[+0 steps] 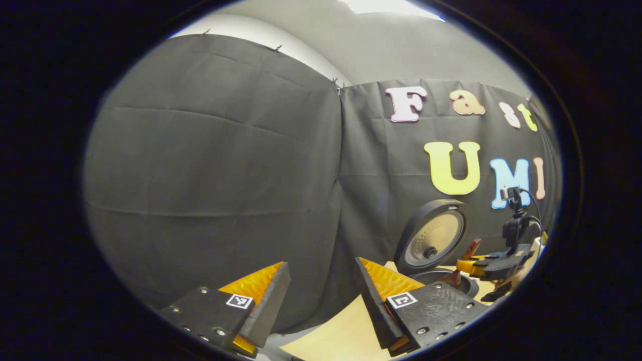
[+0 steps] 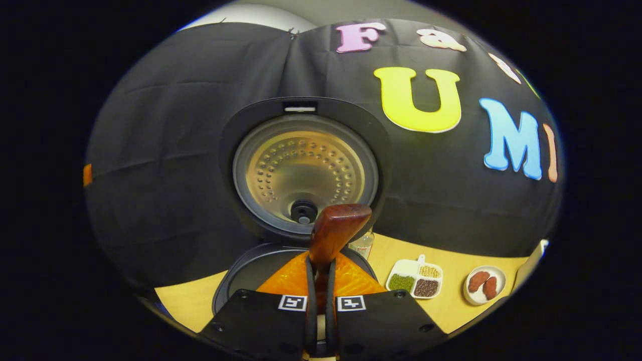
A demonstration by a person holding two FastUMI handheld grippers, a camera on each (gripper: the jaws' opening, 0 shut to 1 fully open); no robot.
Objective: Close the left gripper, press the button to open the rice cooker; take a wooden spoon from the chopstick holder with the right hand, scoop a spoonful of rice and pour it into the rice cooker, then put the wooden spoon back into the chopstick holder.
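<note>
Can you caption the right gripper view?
Hand-held gripper clamps brown wooden spoon before open black rice cooker.

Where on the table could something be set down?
Bare wooden table lies left of the open black rice cooker. It is crowded to the right, around the white divided dish and small round white plate.

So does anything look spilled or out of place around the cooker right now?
Nothing stands out. The rice cooker lid stands open, the wooden spoon is clamped in the right gripper, and no spill shows on the table.
</note>
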